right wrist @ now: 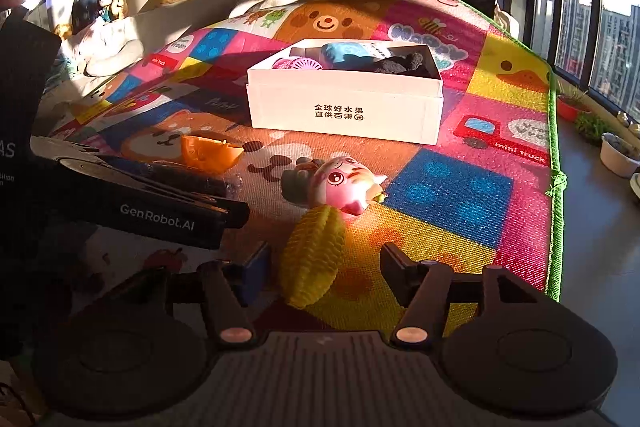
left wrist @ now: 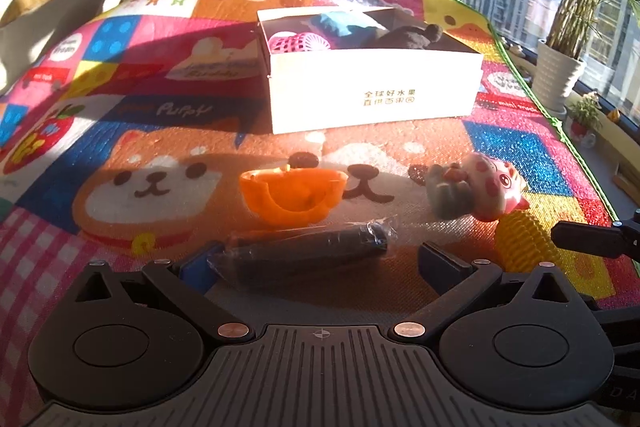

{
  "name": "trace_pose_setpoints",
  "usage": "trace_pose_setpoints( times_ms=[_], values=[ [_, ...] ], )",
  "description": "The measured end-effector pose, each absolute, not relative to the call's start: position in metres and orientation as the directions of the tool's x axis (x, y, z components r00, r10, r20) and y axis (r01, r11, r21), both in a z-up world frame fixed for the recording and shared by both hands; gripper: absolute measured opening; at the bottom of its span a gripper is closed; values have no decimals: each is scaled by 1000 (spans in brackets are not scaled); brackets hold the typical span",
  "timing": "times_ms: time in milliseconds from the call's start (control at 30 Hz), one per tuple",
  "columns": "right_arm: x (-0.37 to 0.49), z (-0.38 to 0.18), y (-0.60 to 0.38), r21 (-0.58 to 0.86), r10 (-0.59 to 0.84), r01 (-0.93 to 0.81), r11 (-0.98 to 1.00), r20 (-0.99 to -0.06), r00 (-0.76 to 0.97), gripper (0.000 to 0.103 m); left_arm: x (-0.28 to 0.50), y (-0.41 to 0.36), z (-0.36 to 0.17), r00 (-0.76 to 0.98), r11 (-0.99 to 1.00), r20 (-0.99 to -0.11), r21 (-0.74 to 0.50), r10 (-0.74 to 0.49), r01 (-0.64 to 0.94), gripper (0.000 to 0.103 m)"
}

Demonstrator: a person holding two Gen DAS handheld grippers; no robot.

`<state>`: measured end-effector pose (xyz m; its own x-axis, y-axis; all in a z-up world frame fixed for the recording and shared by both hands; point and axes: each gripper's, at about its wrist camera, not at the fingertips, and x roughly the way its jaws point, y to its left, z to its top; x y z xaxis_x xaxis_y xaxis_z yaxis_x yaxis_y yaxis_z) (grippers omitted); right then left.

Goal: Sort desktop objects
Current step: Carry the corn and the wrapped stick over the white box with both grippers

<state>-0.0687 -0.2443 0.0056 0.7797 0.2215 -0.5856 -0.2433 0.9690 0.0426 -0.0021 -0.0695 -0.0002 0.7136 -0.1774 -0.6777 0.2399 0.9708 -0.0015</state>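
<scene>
My left gripper [left wrist: 320, 261] is open, low over the mat, with a dark plastic-wrapped cylinder [left wrist: 312, 247] lying between its fingers. An orange toy bowl [left wrist: 292, 193] sits just beyond it. A pink cat toy [left wrist: 492, 187] lies to the right, with a yellow ridged corn toy [left wrist: 524, 239] near it. My right gripper [right wrist: 324, 267] is open around the corn toy [right wrist: 312, 255]. The pink cat toy [right wrist: 344, 187] lies just past the corn toy. A white box [left wrist: 372, 87], also in the right wrist view [right wrist: 344, 107], holds a pink ball, a blue item and a dark plush.
Everything lies on a colourful cartoon play mat [right wrist: 460, 187] with a green edge [right wrist: 556, 187]. Pillows and bedding lie far left. Potted plants [left wrist: 560, 67] and windows stand to the right. The left gripper's body [right wrist: 156, 203] shows at the left of the right wrist view.
</scene>
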Motion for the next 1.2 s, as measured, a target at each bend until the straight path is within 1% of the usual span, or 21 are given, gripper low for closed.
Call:
trace_pose_setpoints(
  times_ms=[233,333,433,533,567,600,733,800,933,1033,1067,1200],
  values=[
    [-73,7,-243,34,229,-255,966,-563,794,63,3,-75,-1,728,971,-667,29,-158,238,103],
    [-72,8,-246,53,235,-249,967,-562,793,62,-2,-72,1,735,967,-660,45,-159,249,95],
    [-68,8,-246,58,230,-240,969,-569,790,55,-8,-65,2,730,966,-664,45,-162,255,94],
    [-61,8,-243,70,239,-248,966,-598,765,43,-18,-57,4,727,965,-667,47,-161,257,94],
    [-59,8,-242,72,240,-248,966,-609,756,36,-22,-53,5,727,965,-668,45,-162,257,94],
    [-56,8,-241,77,241,-248,966,-624,744,32,-25,-51,6,726,965,-667,42,-165,257,94],
    [-53,15,-243,109,248,-235,966,-655,714,31,-44,-37,14,737,965,-652,28,-179,260,94],
    [-55,23,-246,121,257,-237,964,-654,711,31,-51,-34,21,749,965,-635,23,-188,261,94],
    [-67,57,-252,103,257,-246,964,-601,757,31,-61,-35,47,792,957,-569,27,-222,288,94],
    [-71,98,-262,99,273,-261,960,-529,803,31,-61,-43,70,827,946,-508,65,-242,316,94],
    [-70,110,-266,99,275,-262,960,-508,817,31,-59,-48,81,845,942,-475,87,-247,325,94],
    [-52,154,-285,143,286,-248,958,-449,846,30,-38,-63,108,881,935,-396,124,-261,333,94]
  ],
)
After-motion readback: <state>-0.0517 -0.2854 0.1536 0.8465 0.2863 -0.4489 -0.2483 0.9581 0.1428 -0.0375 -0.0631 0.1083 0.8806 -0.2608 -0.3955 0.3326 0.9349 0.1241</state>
